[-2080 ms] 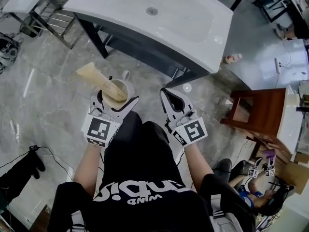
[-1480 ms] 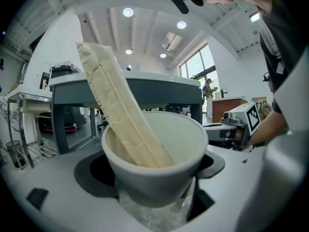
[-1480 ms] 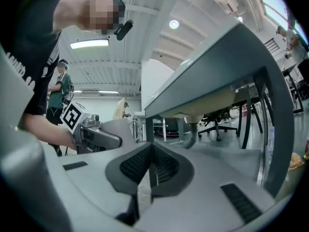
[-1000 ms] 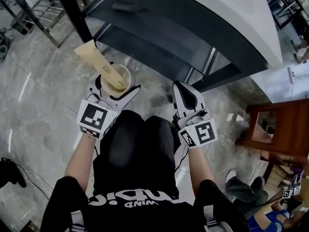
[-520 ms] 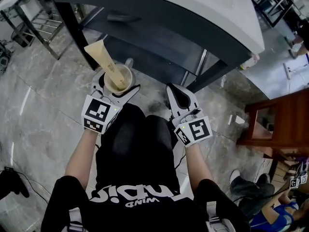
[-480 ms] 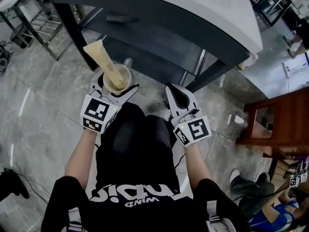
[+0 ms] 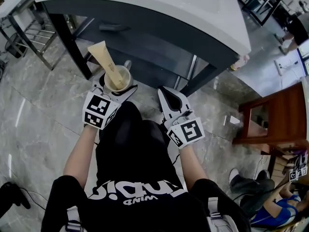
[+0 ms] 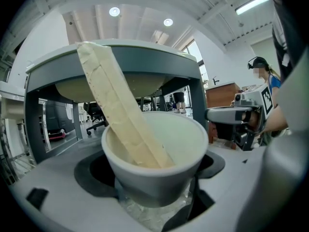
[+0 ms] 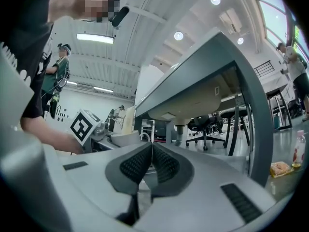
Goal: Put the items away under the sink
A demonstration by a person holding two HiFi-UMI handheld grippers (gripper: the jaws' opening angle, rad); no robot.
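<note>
Left gripper [image 7: 115, 87], centre left: clamped on cup [image 7: 118, 79] holding tilted tube [image 7: 105, 58]. Right gripper [image 7: 166, 94], centre: jaws together, empty. Sink [image 7: 193, 6] across top.

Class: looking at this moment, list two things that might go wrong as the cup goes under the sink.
1. The tube leans loose and tall out of the cup; it may strike the sink's dark front panel and tip out.
2. Only the left gripper holds the cup; a knock might tilt it.
</note>
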